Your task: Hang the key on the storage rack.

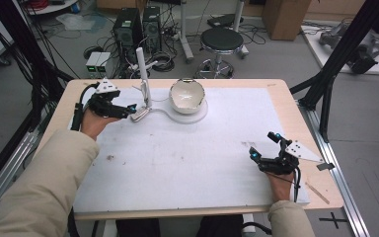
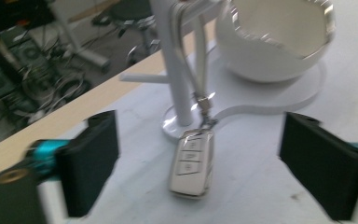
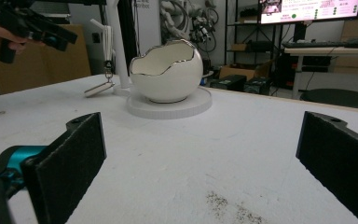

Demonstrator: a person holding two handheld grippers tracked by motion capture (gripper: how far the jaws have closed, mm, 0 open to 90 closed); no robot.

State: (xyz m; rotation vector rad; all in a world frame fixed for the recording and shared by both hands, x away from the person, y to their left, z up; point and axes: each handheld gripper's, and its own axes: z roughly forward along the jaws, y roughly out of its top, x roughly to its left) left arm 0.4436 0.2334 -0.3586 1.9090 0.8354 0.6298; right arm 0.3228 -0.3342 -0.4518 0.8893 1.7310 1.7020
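The left gripper [image 1: 126,109] is at the far left of the counter [image 1: 276,98], just beside the white stand [image 1: 143,79]. Its fingers [image 2: 91,158] stand wide apart with nothing pressed between them. In the left gripper view the car key [image 2: 192,161] lies in the gap ahead of them, clear of both pads. The key is white with a silver edge and three buttons, and it hangs by a strap [image 2: 200,65] looped over the stand's post. Its lower end rests on the white mat [image 1: 177,163], right at the foot of the post. The picture there is a little blurred.

Just to the right of the post sits the egg-shaped bowl [image 1: 187,96], white with a jagged silver rim, on the round end of the same white base [image 1: 200,114]. From the right gripper view the key shows tilted, leaning out from the post to the left of the bowl.

The right gripper [image 1: 264,148] rests low at the near right of the counter, well apart from the stand and the key. Its fingers [image 3: 70,158] are spread wide too, with only bare mat between them. A small dark smudge [image 3: 228,205] marks the mat just ahead of them. The person's sleeves [image 1: 39,187] come in from the near edge.
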